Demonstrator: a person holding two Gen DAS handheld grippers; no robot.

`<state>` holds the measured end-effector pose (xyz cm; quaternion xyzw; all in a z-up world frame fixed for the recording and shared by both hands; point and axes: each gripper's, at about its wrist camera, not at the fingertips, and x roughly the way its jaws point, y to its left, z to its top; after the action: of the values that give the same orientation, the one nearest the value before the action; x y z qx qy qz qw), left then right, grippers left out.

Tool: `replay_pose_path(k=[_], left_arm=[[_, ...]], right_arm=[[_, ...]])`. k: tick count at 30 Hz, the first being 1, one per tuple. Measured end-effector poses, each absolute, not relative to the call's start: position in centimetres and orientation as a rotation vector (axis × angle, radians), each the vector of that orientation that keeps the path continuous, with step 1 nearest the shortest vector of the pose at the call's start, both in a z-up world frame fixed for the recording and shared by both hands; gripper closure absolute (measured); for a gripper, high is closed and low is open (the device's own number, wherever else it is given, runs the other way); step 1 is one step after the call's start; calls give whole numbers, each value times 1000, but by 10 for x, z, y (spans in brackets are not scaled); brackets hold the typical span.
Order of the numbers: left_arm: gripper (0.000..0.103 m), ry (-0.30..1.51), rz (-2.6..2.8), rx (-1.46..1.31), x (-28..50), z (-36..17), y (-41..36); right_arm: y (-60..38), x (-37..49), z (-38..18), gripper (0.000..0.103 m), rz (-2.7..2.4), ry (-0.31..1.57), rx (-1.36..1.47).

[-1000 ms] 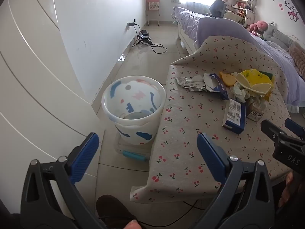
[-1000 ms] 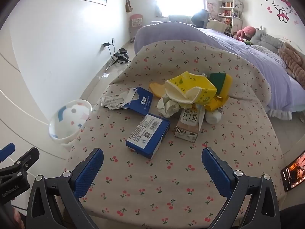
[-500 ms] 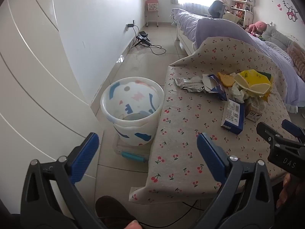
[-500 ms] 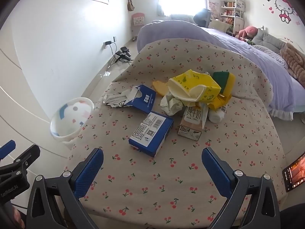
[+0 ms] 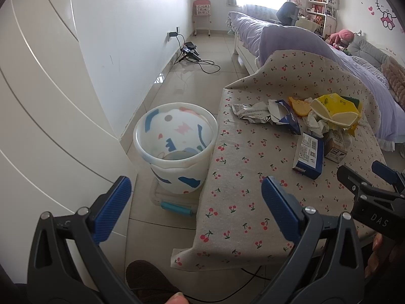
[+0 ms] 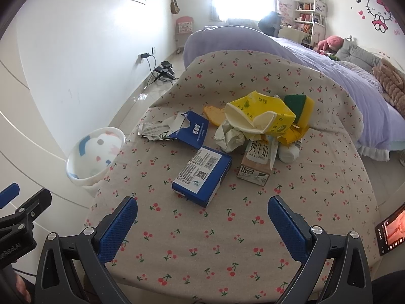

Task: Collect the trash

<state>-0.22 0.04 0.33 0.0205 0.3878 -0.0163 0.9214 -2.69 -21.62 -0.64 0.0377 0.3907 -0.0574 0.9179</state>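
Note:
Trash lies on a cherry-print tablecloth (image 6: 253, 228): a blue box (image 6: 202, 174) nearest me, a milk carton (image 6: 255, 162), a torn blue box (image 6: 192, 130), crumpled foil wrapper (image 6: 154, 130), crumpled tissue (image 6: 230, 136), a yellow carton (image 6: 260, 119) and a green-yellow sponge (image 6: 298, 103). A white patterned bin (image 5: 174, 147) stands on the floor left of the table. My left gripper (image 5: 195, 205) is open and empty, over the table's near left corner. My right gripper (image 6: 202, 220) is open and empty, short of the blue box (image 5: 308, 154).
A white wardrobe (image 5: 38, 126) is at the left. A bed with purple bedding (image 6: 303, 58) lies behind the table. Chargers and cables (image 5: 195, 55) lie on the floor by the wall. A phone (image 6: 389, 230) sits at the table's right edge.
Both grippers have moved slightly forward toward the table; the trash looks a little closer. Both stay open and empty.

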Motion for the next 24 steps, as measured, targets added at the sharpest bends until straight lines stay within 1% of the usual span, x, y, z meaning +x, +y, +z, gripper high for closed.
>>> replay_pose_path(k=[24], left_arm=[[1, 793, -35, 35, -2, 5, 0]], right_arm=[[-216, -27, -7, 0, -118, 806, 82]])
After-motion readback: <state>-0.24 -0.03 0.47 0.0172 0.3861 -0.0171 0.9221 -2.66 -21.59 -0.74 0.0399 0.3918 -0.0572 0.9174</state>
